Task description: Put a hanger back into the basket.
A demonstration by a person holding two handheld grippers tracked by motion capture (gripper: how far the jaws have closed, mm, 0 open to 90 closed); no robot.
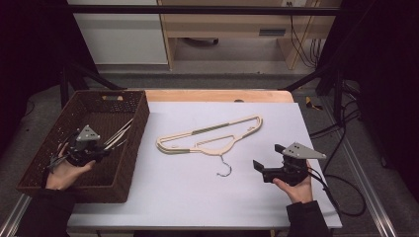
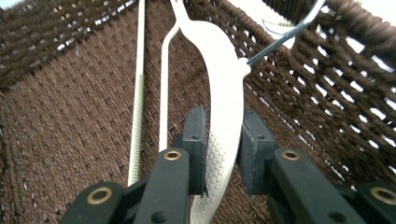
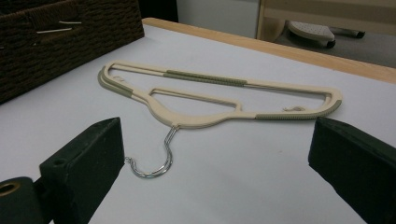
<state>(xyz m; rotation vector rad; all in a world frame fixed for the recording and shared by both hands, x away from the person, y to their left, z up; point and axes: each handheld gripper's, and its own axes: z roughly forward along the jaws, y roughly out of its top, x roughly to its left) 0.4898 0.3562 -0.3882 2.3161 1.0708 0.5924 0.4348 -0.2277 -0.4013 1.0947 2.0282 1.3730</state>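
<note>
Left gripper (image 1: pixel 106 148): black body, carrying a grey three-cornered plate on top with small dark screw dots. In the left gripper view, brass-ringed holes are showing on the black arms just behind the jaws, and the pads (image 2: pixel 197 149) are showing as flat matte blocks with ridged inner faces.

Right gripper (image 1: pixel 264 159): same black build, grey three-cornered plate sitting behind the jaws, black cable trailing from its rear. Its pads (image 3: pixel 88 163) are looking dark, blocky and square-edged, a brass ring showing below one.

Person wearing dark long sleeves (image 1: pixel 309 217), cuffs ending at the wrists.
</note>
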